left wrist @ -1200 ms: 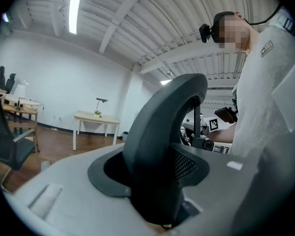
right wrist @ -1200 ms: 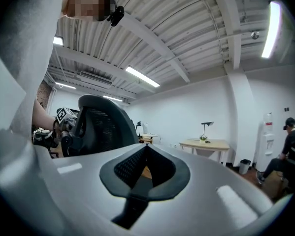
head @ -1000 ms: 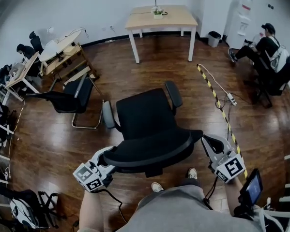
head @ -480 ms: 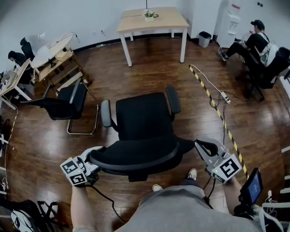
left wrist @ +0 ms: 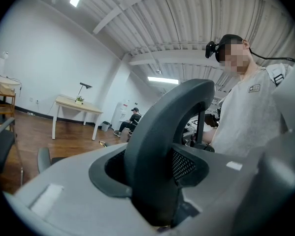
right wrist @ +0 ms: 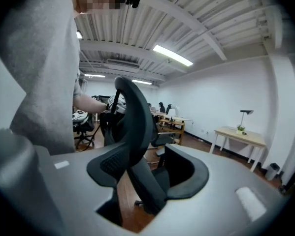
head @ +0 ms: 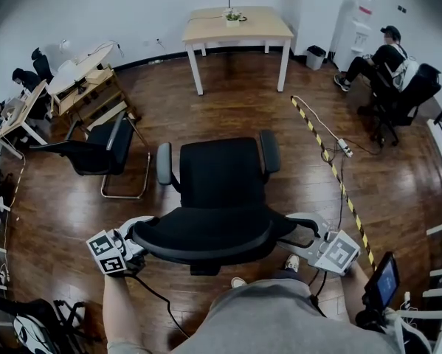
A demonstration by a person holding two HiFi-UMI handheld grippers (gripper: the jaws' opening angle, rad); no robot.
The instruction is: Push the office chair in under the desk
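With left gripper (head: 134, 236) clamped on the office chair (head: 219, 190) backrest rim and right gripper (head: 303, 226) jaws just opened, the other rim loose between them (no grip there), best to push evenly from both sides, straight toward the desk (head: 239, 24), well apart ahead.

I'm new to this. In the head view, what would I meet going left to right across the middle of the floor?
side chair → office chair → striped tape
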